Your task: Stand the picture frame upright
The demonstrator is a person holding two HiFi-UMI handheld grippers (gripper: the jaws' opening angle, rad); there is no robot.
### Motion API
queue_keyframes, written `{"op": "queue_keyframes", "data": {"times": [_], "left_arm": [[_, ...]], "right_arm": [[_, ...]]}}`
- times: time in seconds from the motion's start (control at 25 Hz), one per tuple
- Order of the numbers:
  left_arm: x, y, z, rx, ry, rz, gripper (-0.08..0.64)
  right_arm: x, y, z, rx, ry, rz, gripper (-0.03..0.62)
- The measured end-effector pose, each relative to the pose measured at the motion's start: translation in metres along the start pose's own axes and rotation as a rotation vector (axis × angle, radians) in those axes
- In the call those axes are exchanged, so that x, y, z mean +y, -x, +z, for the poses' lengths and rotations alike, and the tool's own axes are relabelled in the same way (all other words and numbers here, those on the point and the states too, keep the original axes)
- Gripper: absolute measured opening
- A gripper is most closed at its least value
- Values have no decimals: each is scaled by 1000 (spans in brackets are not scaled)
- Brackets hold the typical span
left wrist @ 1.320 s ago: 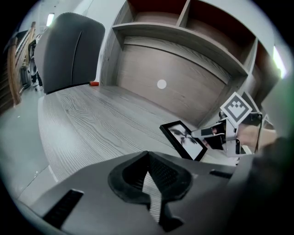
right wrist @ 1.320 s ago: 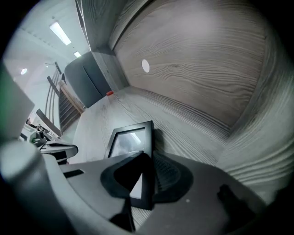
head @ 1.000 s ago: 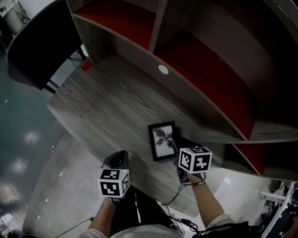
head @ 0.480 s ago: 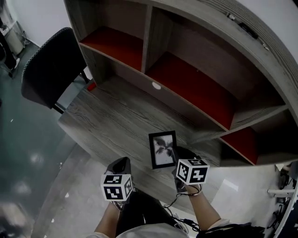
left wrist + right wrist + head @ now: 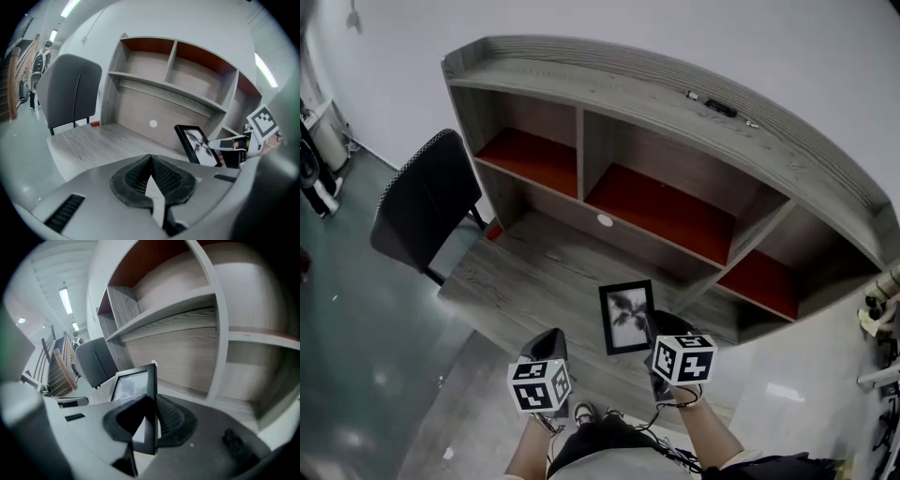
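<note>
Right gripper view: black rectangular picture frame (image 5: 132,384) clamped at 12 o'clock by the right tool (image 5: 149,425); release advised once steadied on the grey wooden surface (image 5: 534,281). Left tool (image 5: 151,174) clenched, empty.

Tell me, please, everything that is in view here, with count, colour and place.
grey wood-grain desk: one, grey, below both grippers
curved wooden shelf unit: one, grey with red-lined compartments, at the desk's back
black picture frame: one, black around a pale print, tilted, at the desk's front right
black office chair: one, black, at the desk's left end
small white round disc: one, white, on the desk's back panel
small red object: one, red, beside the chair; too small to identify
left gripper: one, grey with black pads, shut, empty
right gripper: one, same colours, shut on the frame's edge
</note>
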State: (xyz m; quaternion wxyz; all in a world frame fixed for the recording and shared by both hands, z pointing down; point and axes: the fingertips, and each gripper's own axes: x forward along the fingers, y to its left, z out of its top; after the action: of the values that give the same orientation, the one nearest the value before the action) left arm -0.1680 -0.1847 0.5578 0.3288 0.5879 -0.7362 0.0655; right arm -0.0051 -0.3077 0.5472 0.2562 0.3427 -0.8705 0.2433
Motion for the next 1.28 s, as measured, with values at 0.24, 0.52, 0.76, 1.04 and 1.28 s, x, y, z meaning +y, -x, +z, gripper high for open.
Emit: {"op": "queue_keyframes", "data": {"times": [0.24, 0.52, 0.76, 1.04, 1.28], "left_arm": [[-7, 9, 34, -71, -38, -38, 12], [-17, 14, 66, -129, -75, -75, 12], [-25, 20, 95, -180, -105, -94, 12], [-33, 26, 139, -255, -135, -113, 12], [-40, 28, 168, -302, -148, -131, 12]], "right_arm": [[17, 27, 32, -108, 12, -18, 81], [22, 50, 68, -225, 21, -55, 81], [25, 63, 93, -296, 10, -71, 81], [21, 80, 132, -392, 1, -111, 81], [14, 90, 159, -464, -18, -160, 81]]}}
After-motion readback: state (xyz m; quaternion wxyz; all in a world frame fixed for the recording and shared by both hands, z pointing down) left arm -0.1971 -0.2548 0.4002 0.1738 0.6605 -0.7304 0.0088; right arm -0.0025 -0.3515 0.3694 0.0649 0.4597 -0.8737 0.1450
